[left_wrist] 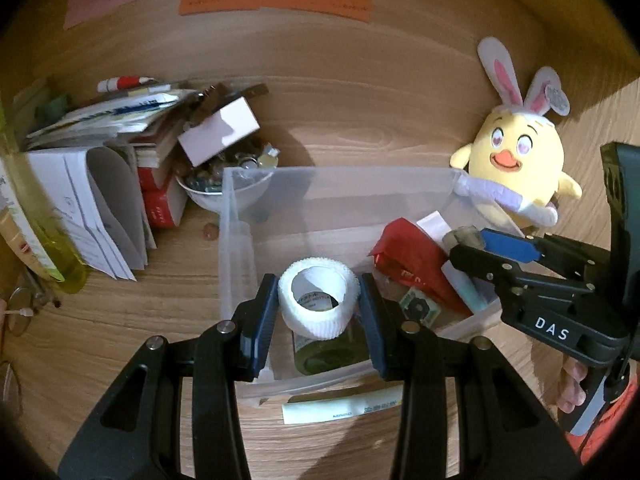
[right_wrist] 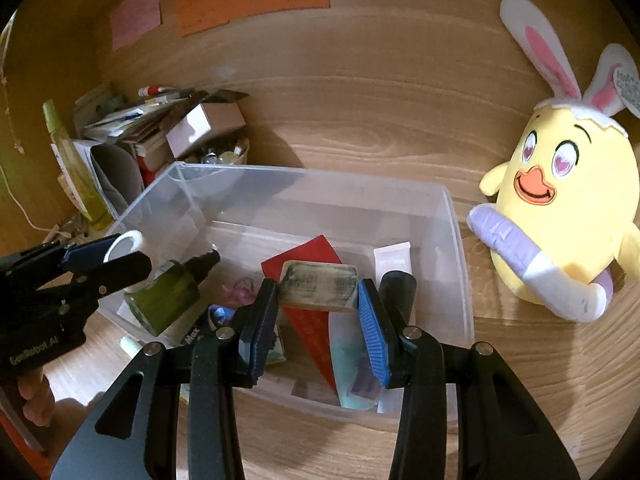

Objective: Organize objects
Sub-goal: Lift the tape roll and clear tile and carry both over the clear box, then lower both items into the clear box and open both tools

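My left gripper (left_wrist: 319, 308) is shut on a white tape roll (left_wrist: 319, 303), held over the left end of a clear plastic bin (left_wrist: 232, 216). A green bottle (left_wrist: 320, 354) lies in the bin below the roll. My right gripper (right_wrist: 318, 290) is shut on a worn, smudged eraser block (right_wrist: 318, 288), held over the bin's (right_wrist: 456, 240) middle. Under it lie a red packet (right_wrist: 310, 320), a pale tube (right_wrist: 354, 364) and a dark tube (right_wrist: 398, 292). In the right wrist view my left gripper (right_wrist: 116, 250) shows with the roll (right_wrist: 126, 245) above the green bottle (right_wrist: 164, 298).
A yellow chick plush with bunny ears (right_wrist: 560, 216) leans on the wall right of the bin. Books, papers and a white box (left_wrist: 218, 130) pile up at the left beside a bowl of small items (left_wrist: 224, 184). A slip of paper (left_wrist: 340, 406) lies before the bin.
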The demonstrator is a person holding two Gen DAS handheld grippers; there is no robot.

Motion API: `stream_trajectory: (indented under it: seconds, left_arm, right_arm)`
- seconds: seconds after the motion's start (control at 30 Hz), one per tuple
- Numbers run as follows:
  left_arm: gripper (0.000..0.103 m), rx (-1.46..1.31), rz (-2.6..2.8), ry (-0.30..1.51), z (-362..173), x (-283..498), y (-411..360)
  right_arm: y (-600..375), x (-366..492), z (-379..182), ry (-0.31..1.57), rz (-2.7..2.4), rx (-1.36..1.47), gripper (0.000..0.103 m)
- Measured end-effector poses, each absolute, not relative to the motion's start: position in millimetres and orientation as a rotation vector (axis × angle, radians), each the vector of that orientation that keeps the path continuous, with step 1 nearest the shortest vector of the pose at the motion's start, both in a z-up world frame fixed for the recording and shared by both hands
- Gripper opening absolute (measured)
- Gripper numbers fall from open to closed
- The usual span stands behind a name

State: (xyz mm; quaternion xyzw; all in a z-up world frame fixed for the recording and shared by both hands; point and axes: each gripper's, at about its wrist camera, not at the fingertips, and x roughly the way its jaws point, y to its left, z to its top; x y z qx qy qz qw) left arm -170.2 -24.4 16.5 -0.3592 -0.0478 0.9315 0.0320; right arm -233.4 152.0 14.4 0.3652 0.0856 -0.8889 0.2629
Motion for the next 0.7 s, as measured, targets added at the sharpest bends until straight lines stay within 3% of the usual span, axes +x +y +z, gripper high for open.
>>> stream_trajectory:
  seconds: [0.1,0.23,0.4,0.47,0.57,0.7]
  left_arm:
    - [0.043,-1.108,2.869,-0.113,15,-171,-19]
    - [0.062,-1.094,2.878,-0.07,15,-167,-12]
    - [0.066,-1.084,2.878,-0.066,17,-165,-11]
    - [0.075,-1.089,2.875,-0.085,19,-163,-13]
    - [0.078,-1.065,2.879,-0.149,26,-157,-19]
    - [0.081,-1.039,2.896,-0.166,34,-148,-23]
  right_arm:
    - [152,-236,12,0.231,-2.406,1.002,0.037]
    - [152,-236,9,0.246,-2.409,1.01,0.037]
    - [148,-231,11,0.292,-2.423,0.982,0.037]
    - [147,-229,12,0.307,-2.421,0.974,0.038]
    - [147,-226,14,0.319,-2.436,0.961,0.05]
    - [148,-223,17,0.327,-2.449,0.94,0.055]
